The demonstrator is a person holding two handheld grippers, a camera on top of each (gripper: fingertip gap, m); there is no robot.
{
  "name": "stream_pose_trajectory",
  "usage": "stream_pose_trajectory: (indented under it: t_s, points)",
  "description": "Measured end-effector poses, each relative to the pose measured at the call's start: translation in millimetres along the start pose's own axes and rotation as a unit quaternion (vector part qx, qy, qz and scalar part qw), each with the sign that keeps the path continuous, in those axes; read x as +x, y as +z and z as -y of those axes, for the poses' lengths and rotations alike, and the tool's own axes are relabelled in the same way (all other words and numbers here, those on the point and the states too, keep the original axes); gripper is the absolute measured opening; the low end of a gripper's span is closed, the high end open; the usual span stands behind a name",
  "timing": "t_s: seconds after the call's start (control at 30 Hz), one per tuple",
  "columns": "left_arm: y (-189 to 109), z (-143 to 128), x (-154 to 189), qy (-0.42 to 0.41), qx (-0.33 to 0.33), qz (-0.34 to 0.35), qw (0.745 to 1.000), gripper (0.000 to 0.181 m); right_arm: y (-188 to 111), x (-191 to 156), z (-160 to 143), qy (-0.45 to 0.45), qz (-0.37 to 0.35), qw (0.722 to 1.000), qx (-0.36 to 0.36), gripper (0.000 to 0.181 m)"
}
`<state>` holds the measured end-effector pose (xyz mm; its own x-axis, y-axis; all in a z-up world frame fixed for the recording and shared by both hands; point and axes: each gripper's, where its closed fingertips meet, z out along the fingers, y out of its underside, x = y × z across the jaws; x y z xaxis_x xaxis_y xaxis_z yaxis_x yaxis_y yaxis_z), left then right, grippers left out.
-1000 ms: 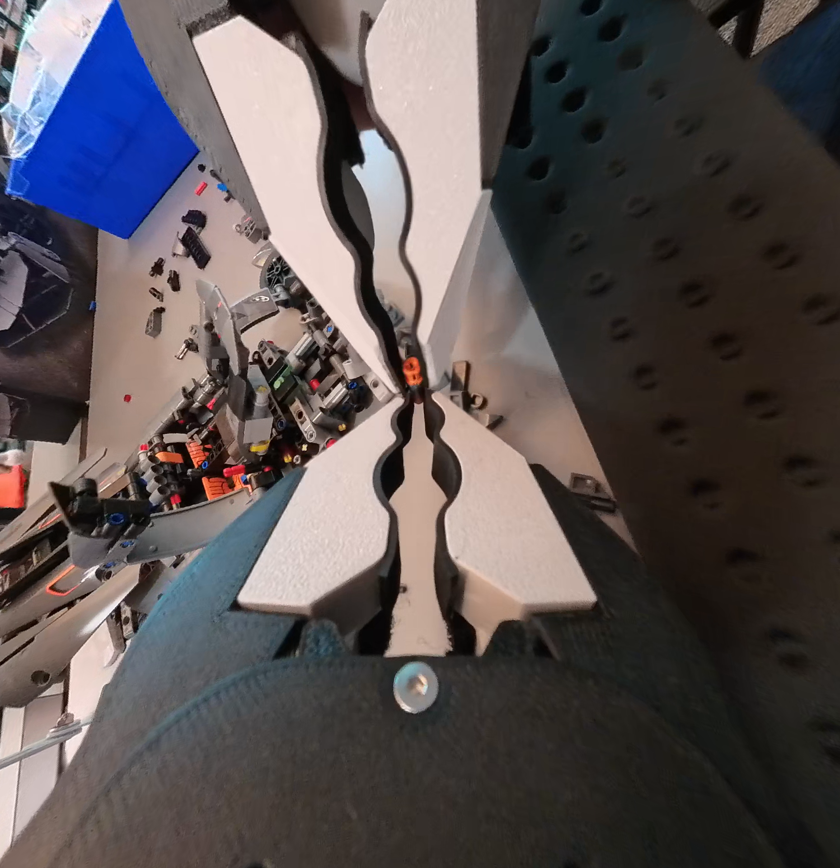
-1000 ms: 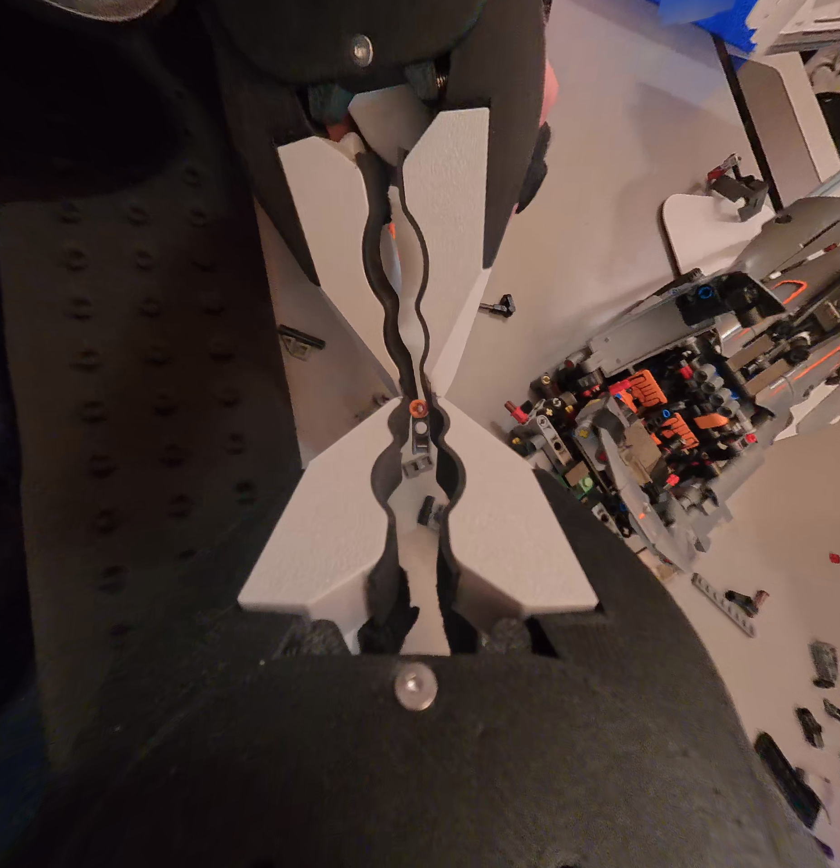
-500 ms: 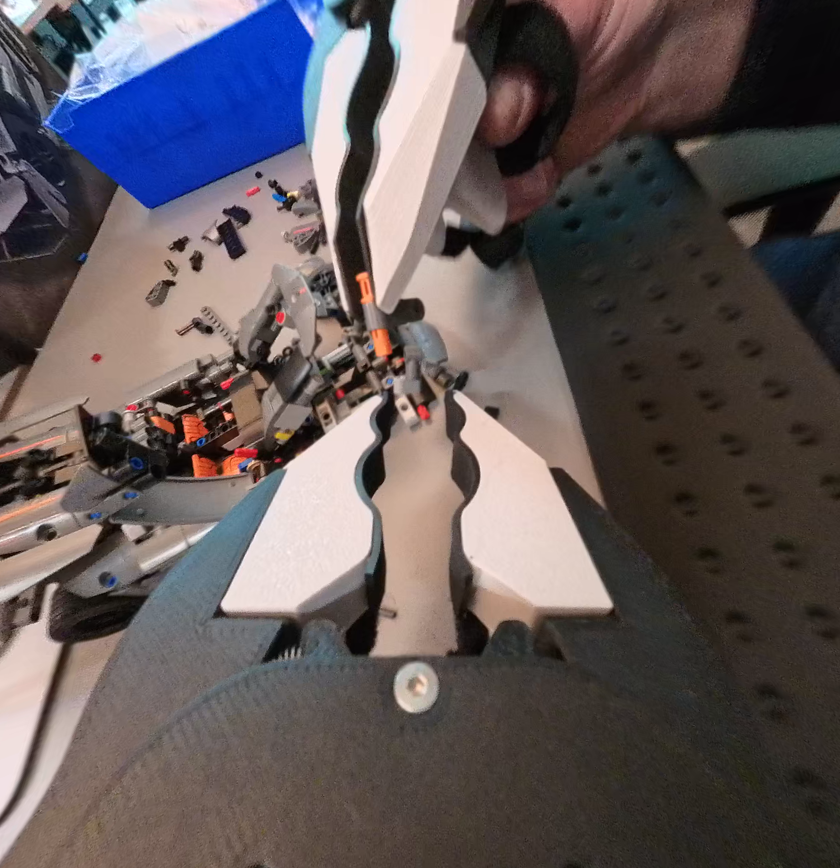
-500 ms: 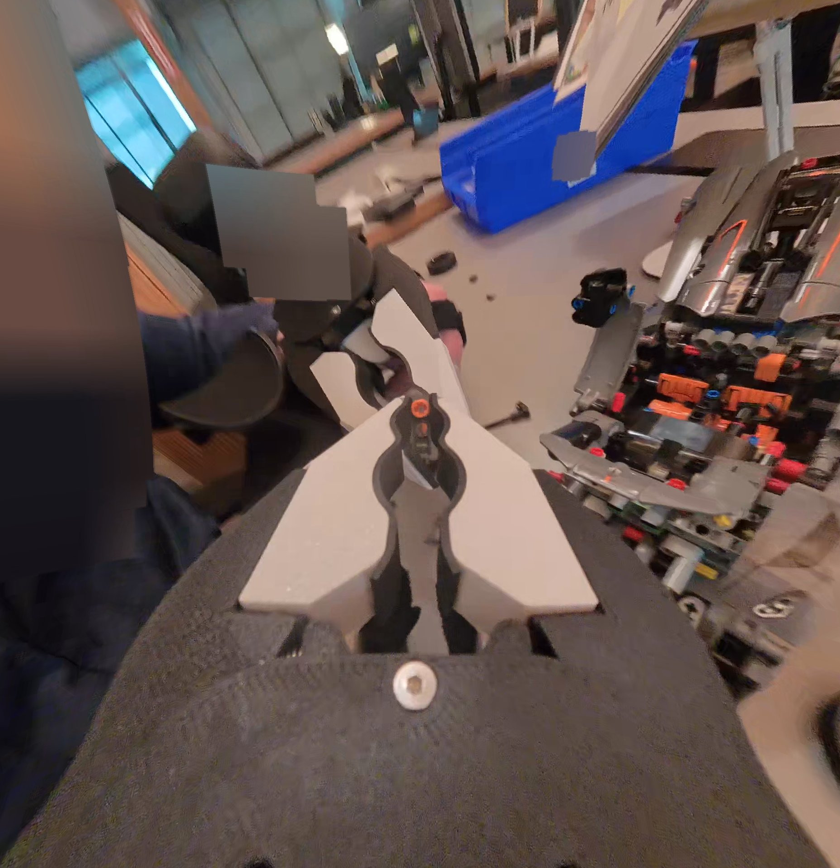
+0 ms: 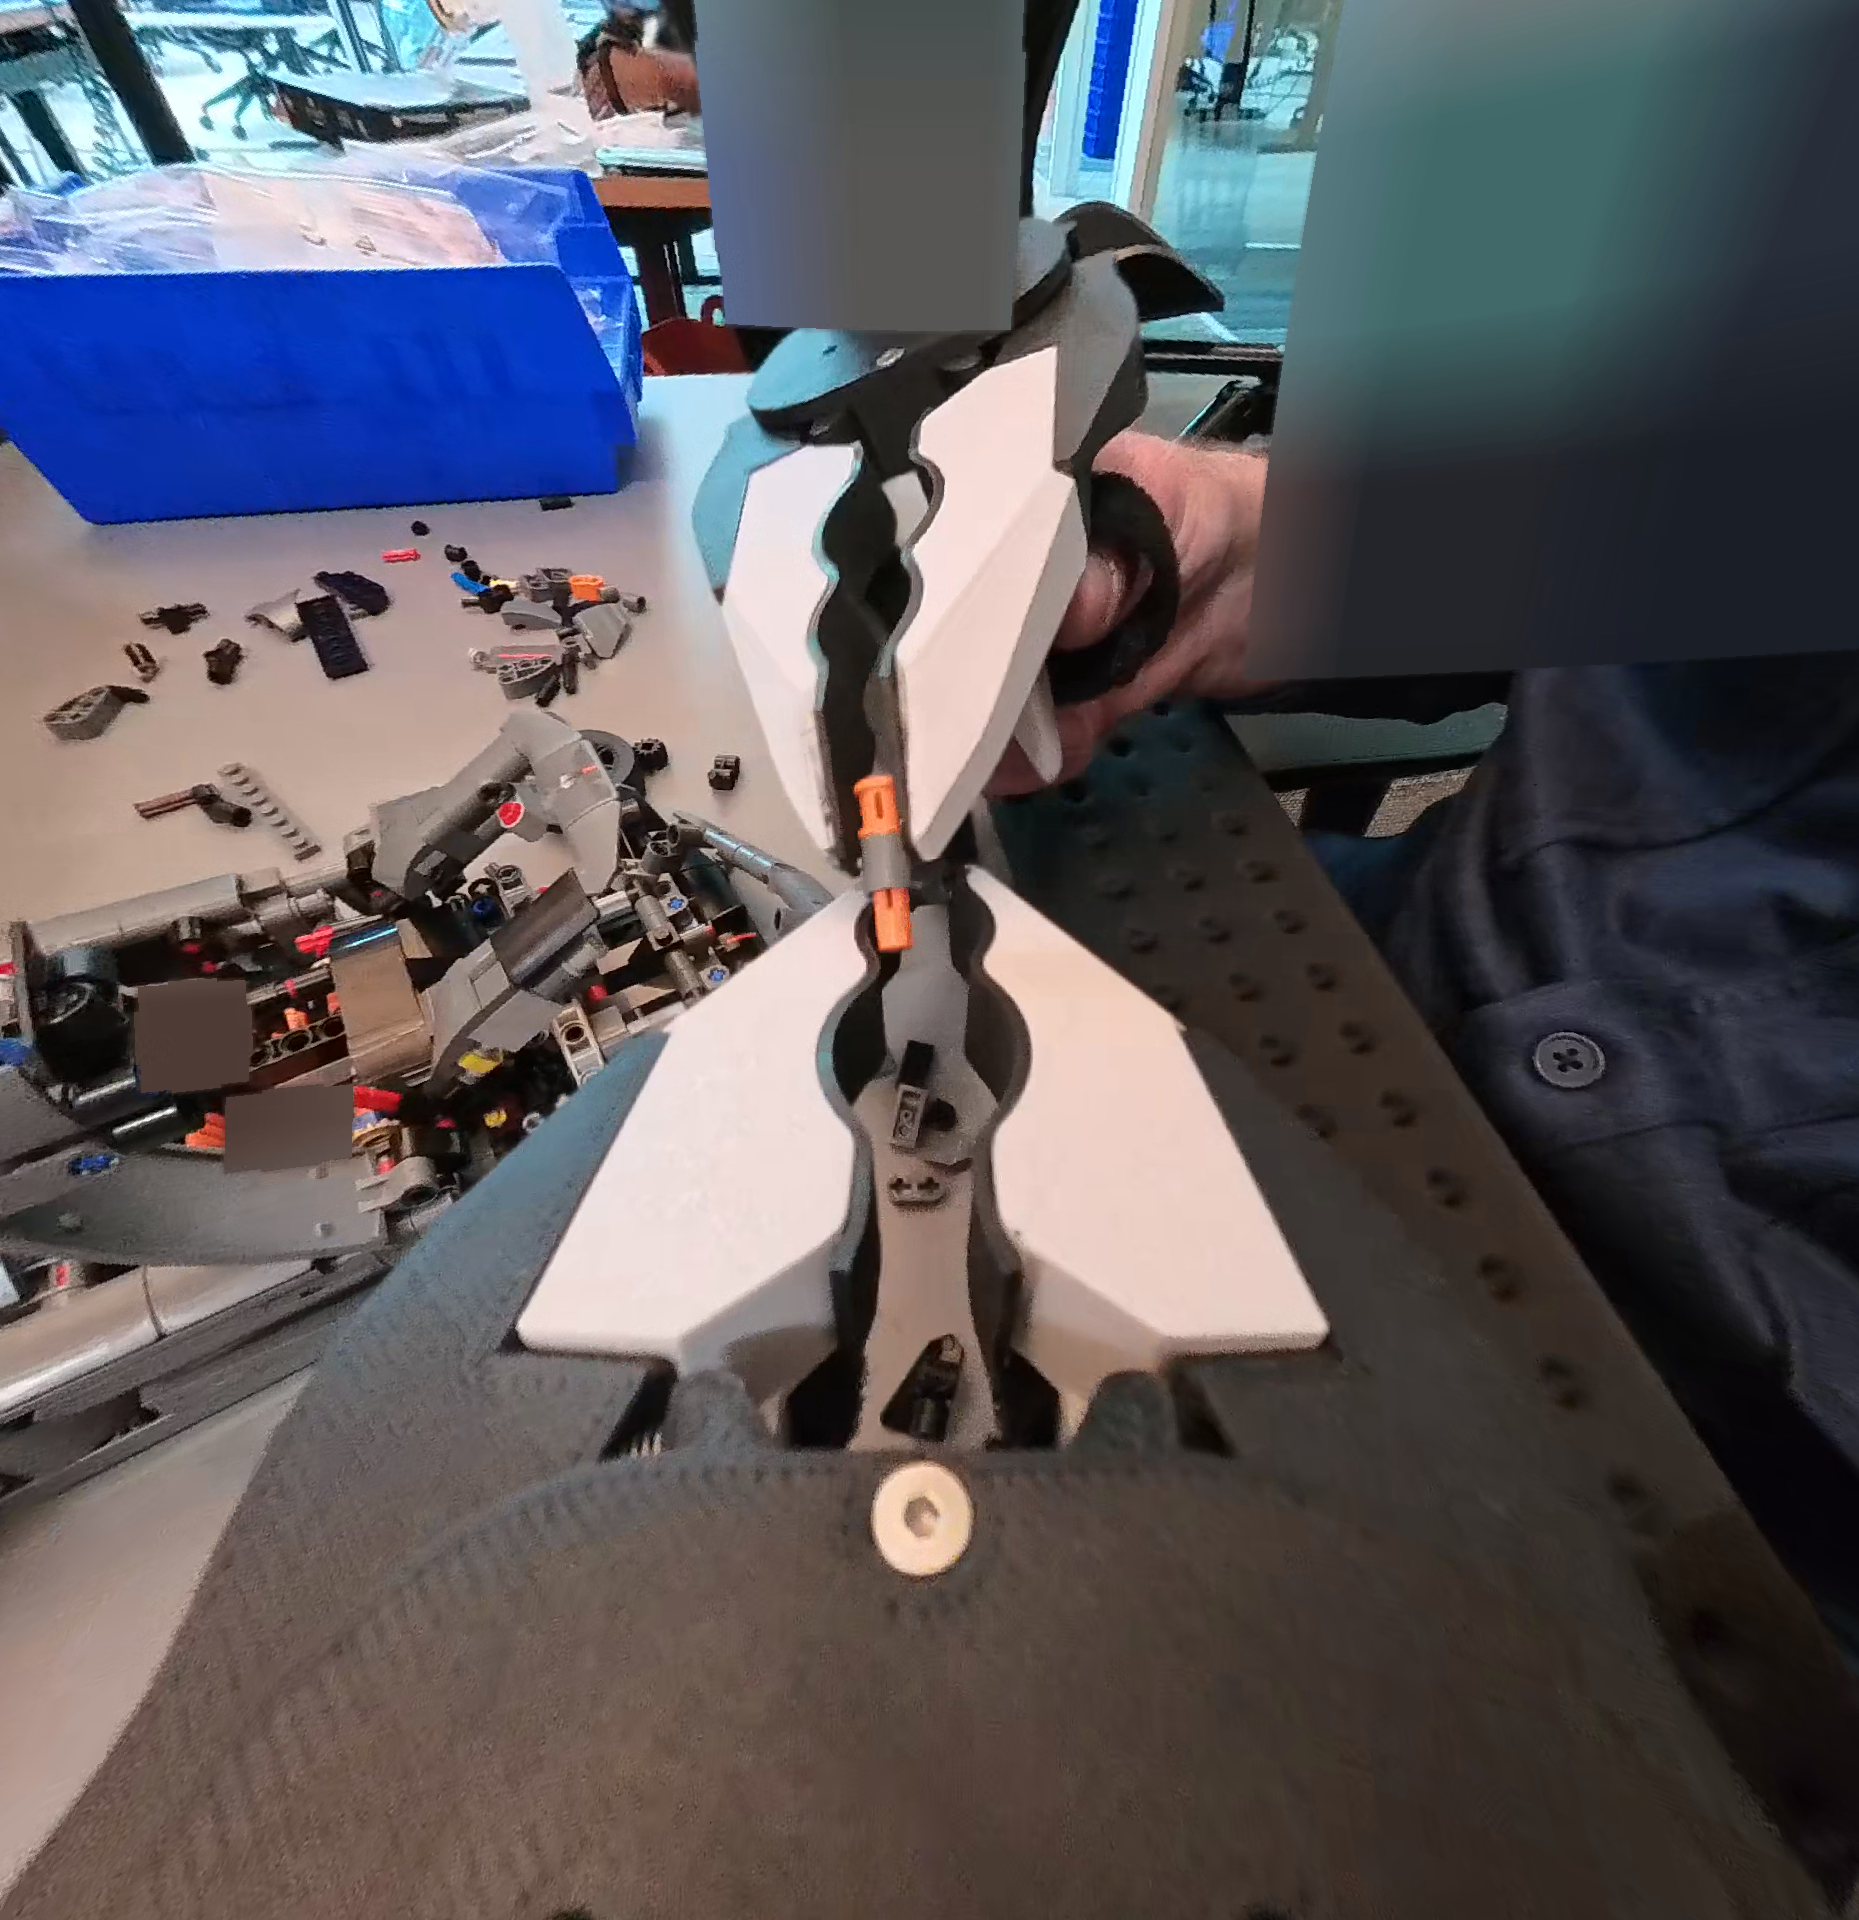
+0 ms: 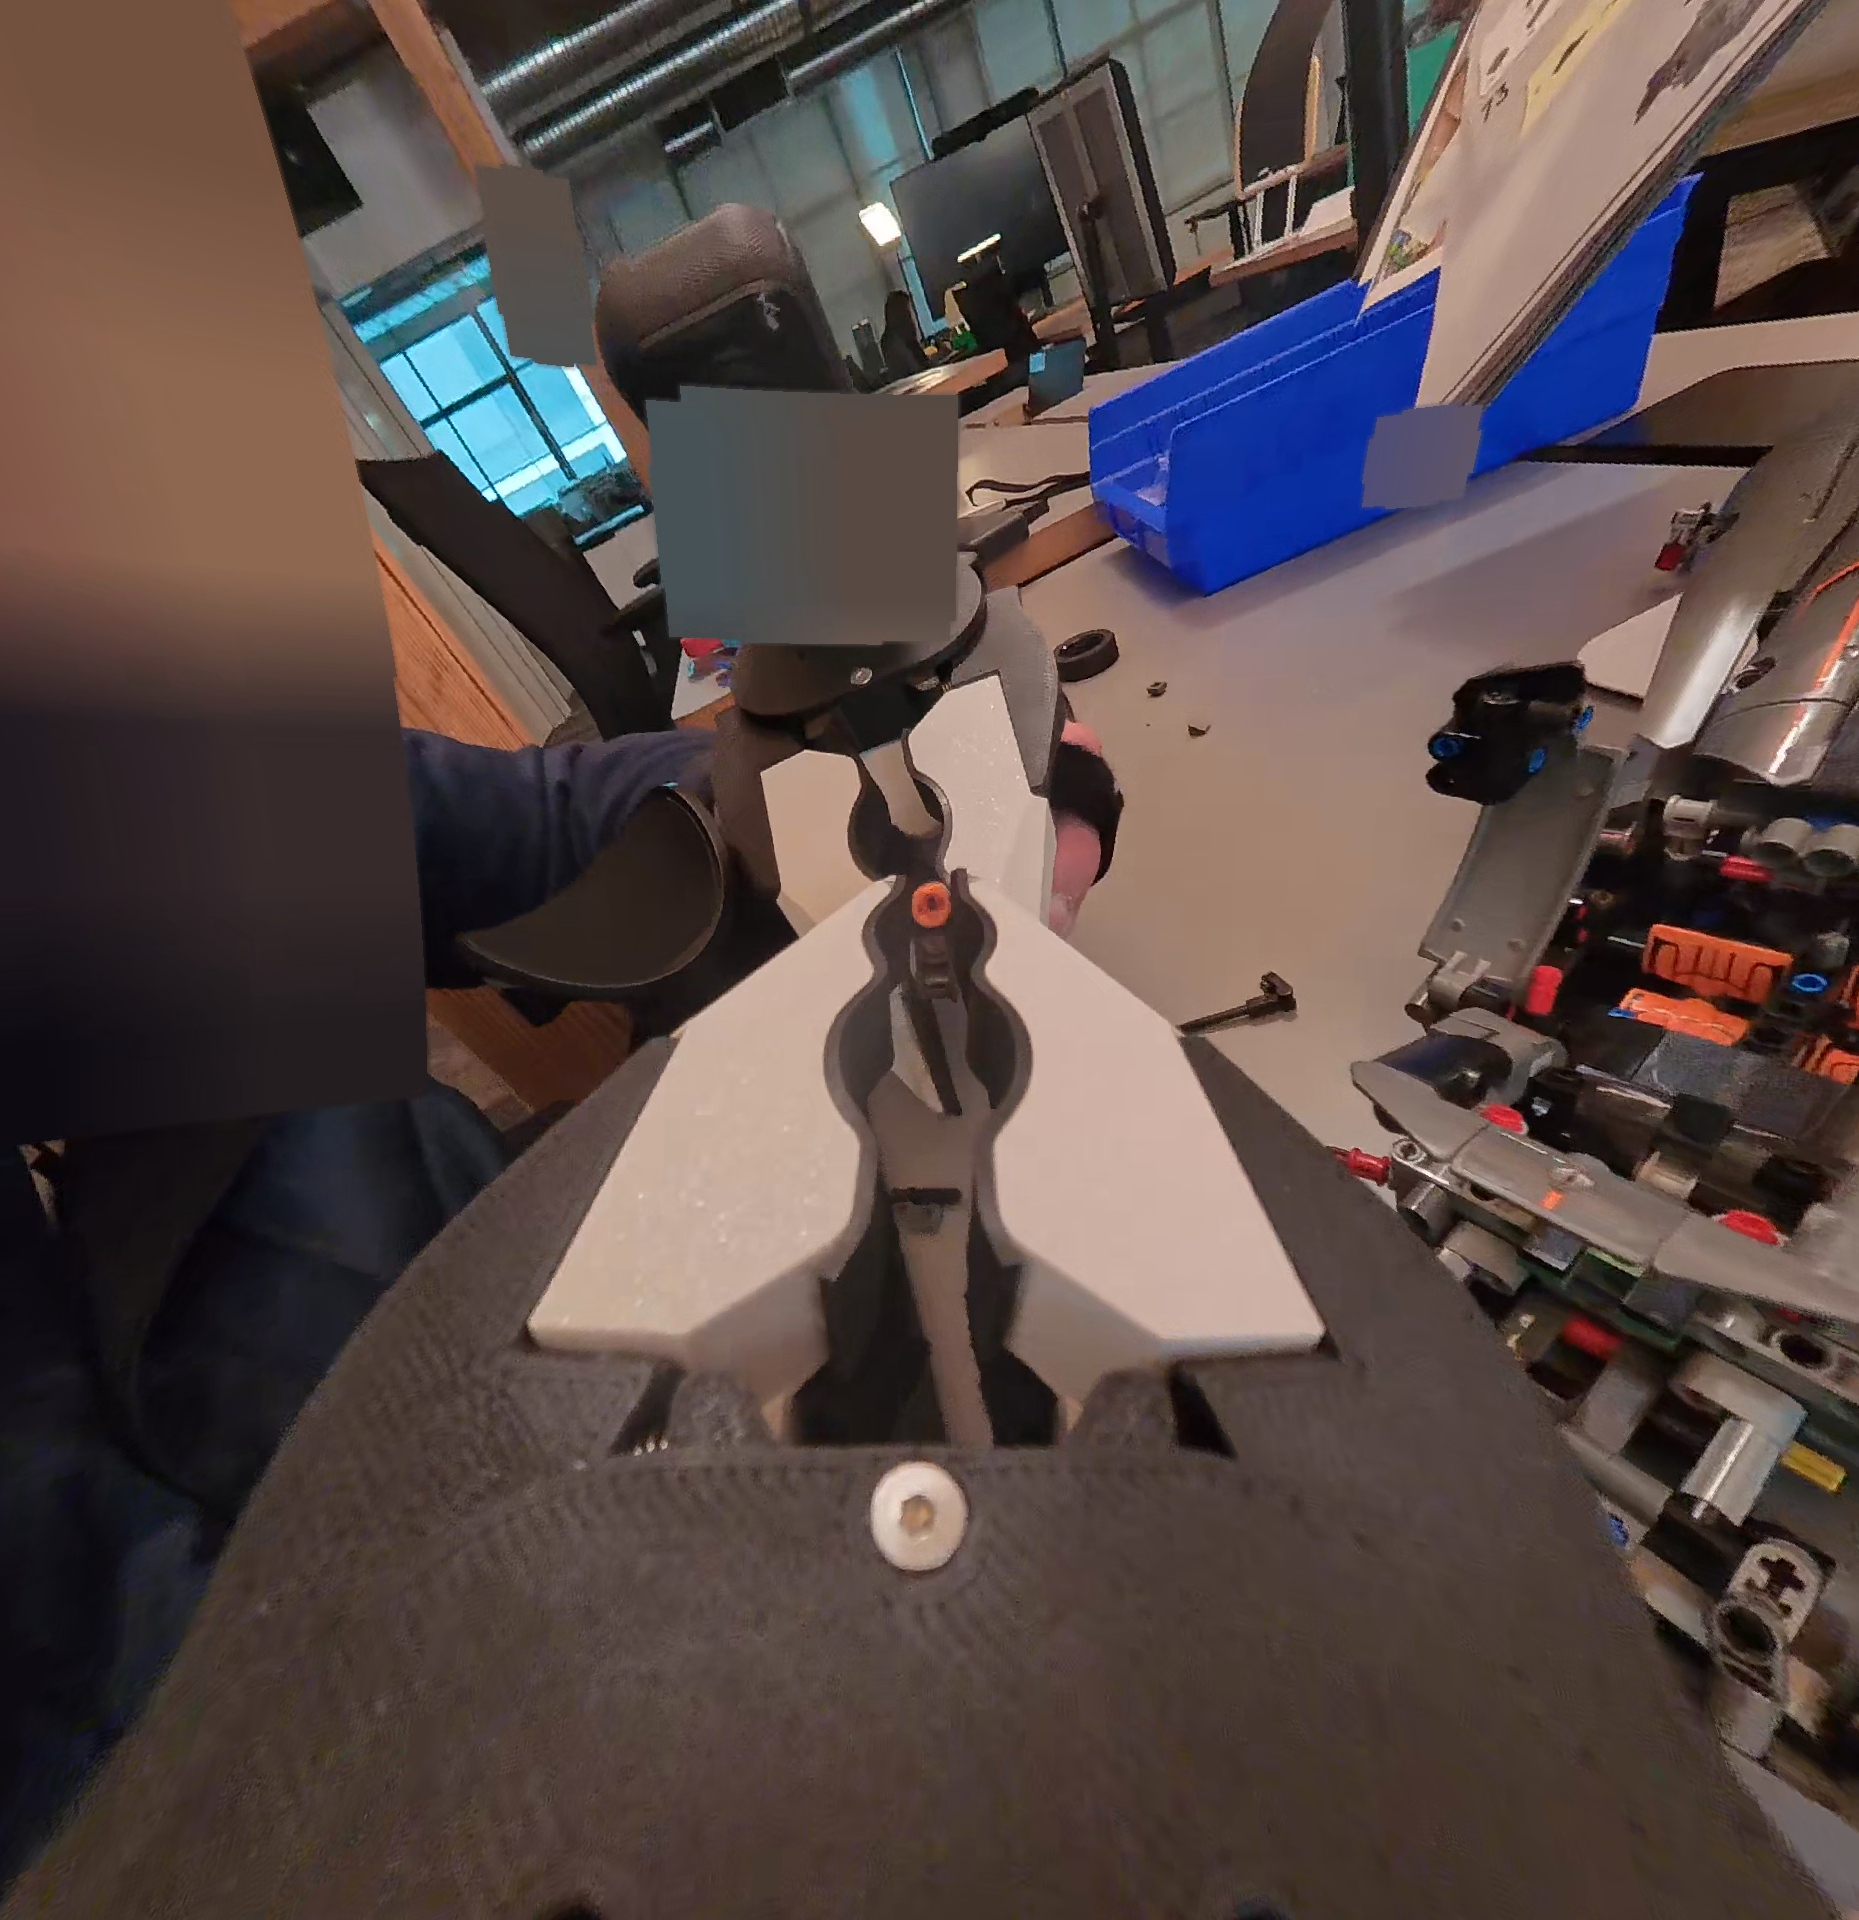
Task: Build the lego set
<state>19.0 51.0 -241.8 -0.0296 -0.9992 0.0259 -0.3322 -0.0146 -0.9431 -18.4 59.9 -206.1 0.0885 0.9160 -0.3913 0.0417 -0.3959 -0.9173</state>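
While both tongs sit raised over the near table edge, tip to tip at mid-frame, I log the following. In the left wrist view the left gripper shows its white fingers drawn narrow, tips nearly touching, with the lower orange end of a small pin sitting at them; whether they truly pinch it I cannot tell. The pin is orange at both ends with a grey middle, standing roughly upright just above centre. The right gripper comes down from the upper middle of that frame, a hand around its handle, its tips closed on the pin's grey middle. In the right wrist view the right gripper is pinched narrow on the same pin, seen end-on as an orange disc at the tips, with a thin dark piece trailing back between the fingers. The left gripper faces it, just behind the tips. The half-built grey model, with orange, red and blue bits, lies at left centre of the left view and along the right edge of the right view. Loose pieces scatter on the grey table at upper left, before a blue bin. A second blue bin sits upper right in the right view, an open booklet propped on it.
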Motion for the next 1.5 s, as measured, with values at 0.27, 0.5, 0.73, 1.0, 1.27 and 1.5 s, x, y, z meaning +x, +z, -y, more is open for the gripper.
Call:
stream_pose_trajectory:
  t_s: [0.27, 0.5, 0.73, 1.0, 1.27, 1.5]
  points:
    - [-2.3, -5.1, -0.7, -0.014, -0.011, -0.016, 1.0, 0.004, -7.8, 1.4, -6.8, -0.046, -0.025, 0.998, -0.047, 0.006]
    - [-1.7, -14.3, -1.2, 0.009, -0.045, -0.012, 0.999, 0.004, -8.6, 3.5, -16.5, -0.101, -0.036, 0.987, -0.116, 0.005]
    - [-6.1, -17.8, -9.6, 0.029, -0.058, 0.014, 0.998, 0.004, -4.9, 10.2, -17.3, -0.165, -0.033, 0.968, -0.188, 0.005]
    - [-15.9, -13.2, -25.3, 0.018, -0.03, 0.036, 0.999, 0.004, -1.8, 26.4, -15.5, -0.205, -0.016, 0.962, -0.178, 0.005]
    - [-15.2, -13.8, -31.2, 0.015, -0.014, 0.043, 0.999, 0.004, -2.4, 34.2, -18.7, -0.193, -0.017, 0.968, -0.161, 0.005]
    - [-13.8, -14.1, -32.0, 0.013, -0.008, 0.044, 0.999, 0.004, -3.2, 35.7, -20.8, -0.184, -0.013, 0.97, -0.161, 0.005]
